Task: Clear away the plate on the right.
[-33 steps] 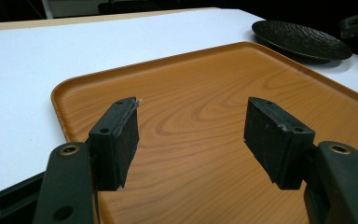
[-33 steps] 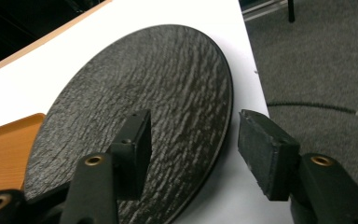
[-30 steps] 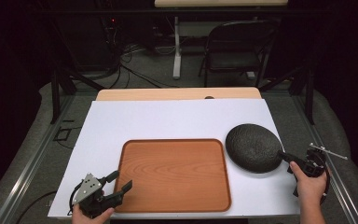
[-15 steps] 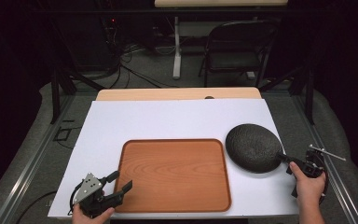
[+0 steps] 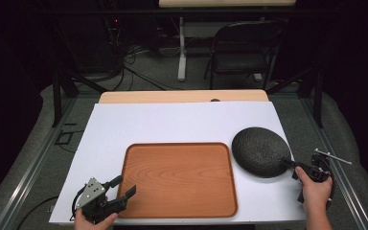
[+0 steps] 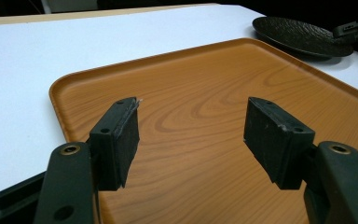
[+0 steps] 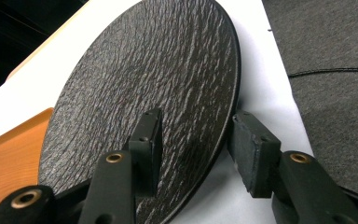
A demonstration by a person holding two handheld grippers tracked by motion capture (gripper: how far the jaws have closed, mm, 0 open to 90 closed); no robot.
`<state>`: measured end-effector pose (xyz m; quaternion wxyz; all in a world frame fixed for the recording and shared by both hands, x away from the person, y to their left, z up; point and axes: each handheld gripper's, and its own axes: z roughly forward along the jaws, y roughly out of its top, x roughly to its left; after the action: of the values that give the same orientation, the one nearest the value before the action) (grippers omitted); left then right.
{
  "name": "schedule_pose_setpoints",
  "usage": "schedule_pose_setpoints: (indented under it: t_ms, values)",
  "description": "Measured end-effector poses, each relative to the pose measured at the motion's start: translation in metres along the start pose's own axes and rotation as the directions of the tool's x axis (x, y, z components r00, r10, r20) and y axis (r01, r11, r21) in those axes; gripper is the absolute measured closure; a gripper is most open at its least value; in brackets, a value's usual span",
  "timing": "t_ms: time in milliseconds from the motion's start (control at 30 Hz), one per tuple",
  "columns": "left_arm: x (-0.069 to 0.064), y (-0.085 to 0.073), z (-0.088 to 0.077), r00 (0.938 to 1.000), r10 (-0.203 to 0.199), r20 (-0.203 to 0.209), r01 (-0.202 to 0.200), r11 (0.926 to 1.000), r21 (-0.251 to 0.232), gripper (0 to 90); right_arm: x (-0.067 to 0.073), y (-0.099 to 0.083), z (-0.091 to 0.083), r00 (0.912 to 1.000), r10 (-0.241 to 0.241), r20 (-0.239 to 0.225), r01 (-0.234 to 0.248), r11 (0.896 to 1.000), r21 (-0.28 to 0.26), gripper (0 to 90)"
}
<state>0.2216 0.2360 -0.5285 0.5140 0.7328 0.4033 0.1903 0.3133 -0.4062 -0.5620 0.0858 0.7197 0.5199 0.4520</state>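
Left tongs (image 5: 120, 190) at the near left corner of the wooden tray (image 5: 179, 178), pads wide apart, nothing between them. In the left gripper view they hang just above the tray's near corner, not touching it. Probably parked there, ready to steady the tray or take a hand-off.

Tray lies flat on the white table (image 5: 172, 122), centre near, bare.

Black textured plate (image 5: 261, 151) sits just right of the tray's far right corner, near the table's right edge. Whether the two rims touch, cannot tell. The right gripper view shows it tipped, or seen at a slant; the rim (image 7: 230, 93) runs between the pads.

Right tongs (image 5: 290, 165) at the plate's near right rim, one pad over the top face, one outside the edge. A gap shows on both sides, so they straddle the rim without clamping. Edge approach makes sense: a flat plate offers no other grip.

Against the earlier frames: the right tongs have been closing on the rim and stand narrower now. Plate, tray and left tongs are where they were. Likely aim: plate onto tray.
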Motion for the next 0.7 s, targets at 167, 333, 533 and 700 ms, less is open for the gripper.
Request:
schedule_pose_setpoints:
  t_ms: [167,333,533,700]
  values:
    - [0.0000,0.0000,0.0001,1.0000,0.000,0.000,0.000,1.0000,0.001,35.6,-0.0006,-0.0007,0.0008,0.9996,0.024,-0.016,-0.024,1.000,0.004,55.5]
    - [0.0001,0.0000,0.0001,1.0000,0.000,-0.001,0.000,1.0000,0.002,35.6,-0.0011,-0.0011,0.0031,0.9988,0.040,-0.027,-0.040,0.999,0.007,55.5]
    - [0.0001,0.0000,0.0006,1.0000,0.001,0.000,-0.001,1.0000,0.002,35.5,-0.0025,-0.0012,0.0045,0.9980,0.051,-0.037,-0.051,0.999,0.011,55.3]
    - [0.0001,0.0000,0.0007,1.0000,0.001,-0.001,-0.001,1.0000,0.003,35.6,-0.0041,-0.0015,0.0062,0.9955,0.075,-0.058,-0.075,0.997,-0.004,55.5]
